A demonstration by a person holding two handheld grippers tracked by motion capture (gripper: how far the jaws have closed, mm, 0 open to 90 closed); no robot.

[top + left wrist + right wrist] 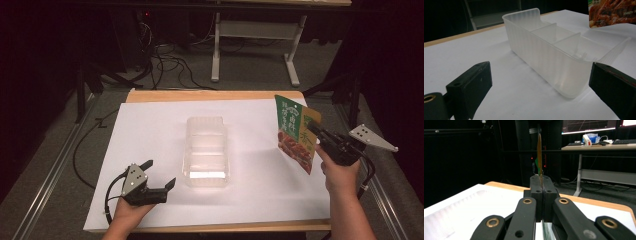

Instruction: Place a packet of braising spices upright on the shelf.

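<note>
A clear plastic tray (205, 152) with several compartments lies in the middle of the white sheet; its near wall (549, 60) stands just ahead of the left jaws. My left gripper (160, 175) rests open at the front left, aimed at the tray, nothing between its fingers (471, 85). My right gripper (314, 129) is shut on a green and orange food pouch (296, 131), held upright above the sheet's right side. In the right gripper view the pouch (539, 152) shows edge-on as a thin strip rising from the closed jaws. The pouch's lower corner (611, 12) hangs beyond the tray.
The white sheet (150, 130) covers a wooden table (210, 95). Cables (170, 65) trail on the floor behind it, near a white desk frame (255, 35). A desk with monitors (599, 142) stands at the back right.
</note>
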